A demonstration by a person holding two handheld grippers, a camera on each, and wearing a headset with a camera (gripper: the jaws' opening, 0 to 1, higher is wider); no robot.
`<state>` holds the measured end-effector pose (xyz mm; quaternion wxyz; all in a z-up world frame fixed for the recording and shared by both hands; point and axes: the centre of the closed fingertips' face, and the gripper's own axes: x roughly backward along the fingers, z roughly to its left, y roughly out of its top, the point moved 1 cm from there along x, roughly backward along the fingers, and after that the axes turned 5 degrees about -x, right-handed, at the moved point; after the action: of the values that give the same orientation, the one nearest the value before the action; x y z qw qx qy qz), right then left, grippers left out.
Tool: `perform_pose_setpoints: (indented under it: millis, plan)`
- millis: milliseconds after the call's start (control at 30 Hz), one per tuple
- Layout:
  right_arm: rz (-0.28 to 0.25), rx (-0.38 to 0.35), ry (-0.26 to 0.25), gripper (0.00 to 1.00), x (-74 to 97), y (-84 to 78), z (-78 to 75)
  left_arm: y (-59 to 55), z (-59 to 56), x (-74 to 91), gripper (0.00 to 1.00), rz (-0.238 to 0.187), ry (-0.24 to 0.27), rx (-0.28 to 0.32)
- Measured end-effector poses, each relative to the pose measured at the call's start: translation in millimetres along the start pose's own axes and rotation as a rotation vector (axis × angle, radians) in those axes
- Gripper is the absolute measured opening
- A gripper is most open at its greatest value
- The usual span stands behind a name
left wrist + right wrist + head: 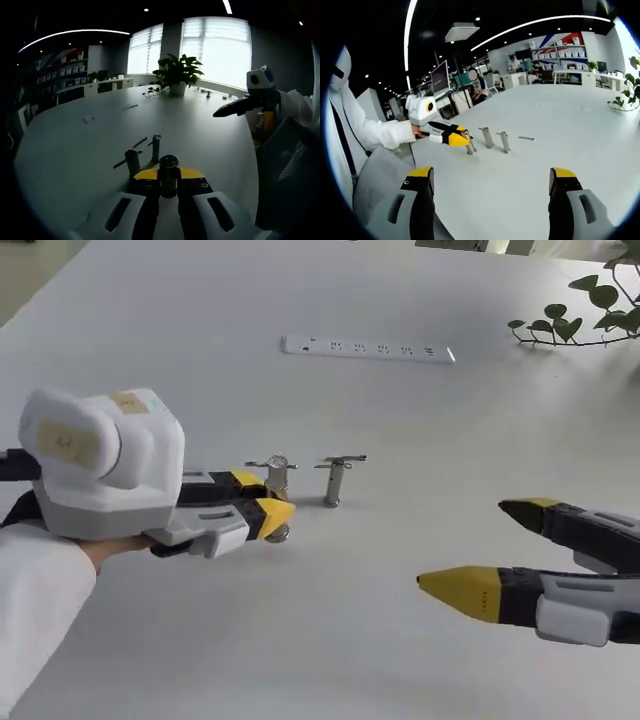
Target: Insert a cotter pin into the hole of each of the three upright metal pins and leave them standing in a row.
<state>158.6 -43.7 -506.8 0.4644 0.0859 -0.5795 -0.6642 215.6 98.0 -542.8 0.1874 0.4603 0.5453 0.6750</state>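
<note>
Three upright metal pins stand in a row on the white table point(330, 640). The nearest pin point(279, 533) point(168, 170) point(469, 144) sits between the jaws of my left gripper point(268, 498) point(168, 176) point(454, 138), which is shut on it. The middle pin point(277, 476) point(132, 162) point(487, 136) and the far pin point(333, 482) point(156, 148) point(504, 141) each carry a cotter pin point(345, 459) point(120, 163) across the top. My right gripper point(480, 545) point(491, 175) point(234, 107) hovers open to the right, well clear of the row.
A white power strip point(368, 348) lies at the back of the table. Plant leaves point(580, 315) reach in at the back right. A thin short metal piece point(526, 138), perhaps a cotter pin, lies on the table beyond the row.
</note>
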Motion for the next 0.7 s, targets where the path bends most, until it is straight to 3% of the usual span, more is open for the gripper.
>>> perform_pose_setpoints:
  millis: [233,500,700]
  plan:
    - [0.008,-0.010,-0.012,0.94,1.1,-1.5,-2.7,-12.1,-10.2,-7.6,0.10,0.031,-0.004,0.005]
    - [0.020,-0.014,-0.010,0.94,0.0,-4.2,-1.9,-18.0,-12.8,-9.2,0.11,0.051,-0.006,-0.017]
    - [0.008,-0.008,-0.003,0.94,-1.6,-1.5,0.8,-20.8,-12.5,-9.3,0.11,0.065,0.004,0.000]
